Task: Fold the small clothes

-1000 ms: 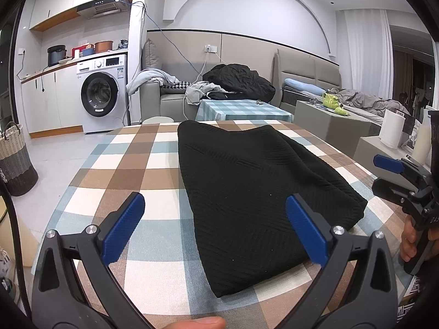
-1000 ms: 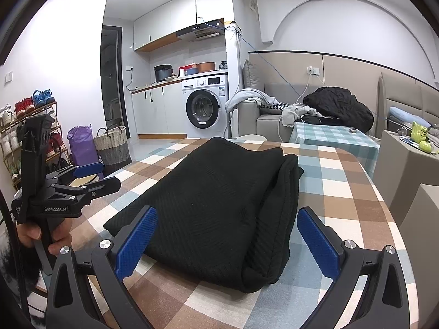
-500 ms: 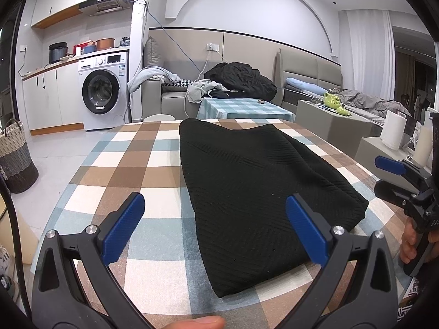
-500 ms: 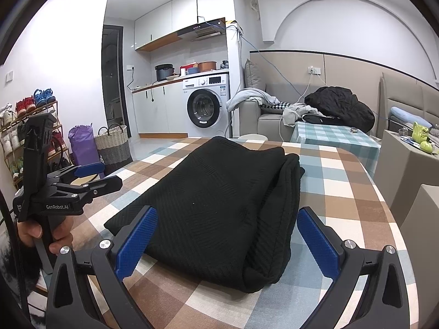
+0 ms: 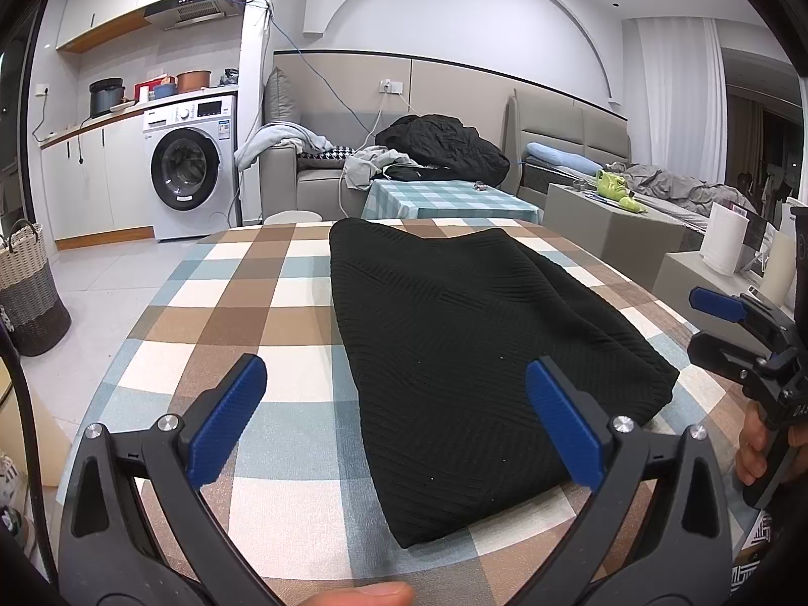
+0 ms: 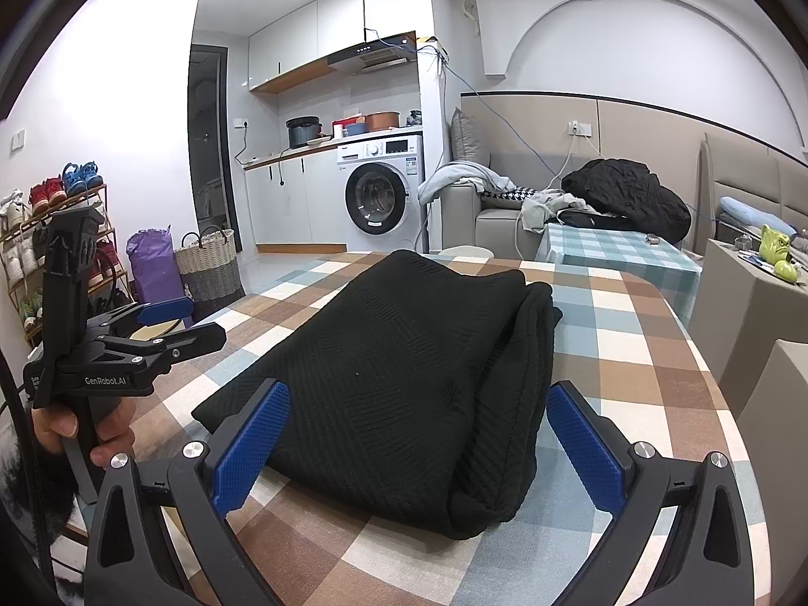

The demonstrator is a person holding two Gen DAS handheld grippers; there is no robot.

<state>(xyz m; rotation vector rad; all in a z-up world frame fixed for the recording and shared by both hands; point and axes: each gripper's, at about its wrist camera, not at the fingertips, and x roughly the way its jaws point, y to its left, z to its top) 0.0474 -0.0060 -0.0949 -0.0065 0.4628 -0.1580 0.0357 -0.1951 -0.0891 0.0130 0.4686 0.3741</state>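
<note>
Garment: a black knit garment [image 5: 469,348] lies folded on a table with a checked cloth [image 5: 252,303], its long side running away from both cameras, its thick doubled edge [image 6: 510,404] on the right side in the right wrist view.
Left gripper: the left gripper [image 5: 399,419] is held above the near edge of the table, its blue-padded fingers [image 5: 227,424] spread wide and empty; the near left part of the garment shows between them, untouched.
Right gripper: the right gripper [image 6: 414,444] is also held low at the near end of the garment, fingers [image 6: 581,439] wide apart, gripping nothing; the folded corner shows between them.
Hands: a hand [image 6: 81,429] holds the left gripper's handle at the left of the right wrist view; a hand [image 5: 757,449] holds the right gripper's handle at the right edge of the left wrist view.
Room: a washing machine [image 5: 189,171] stands against the far wall, a sofa [image 5: 323,177] piled with clothes behind the table, a woven basket [image 6: 209,267] on the floor to the left.
</note>
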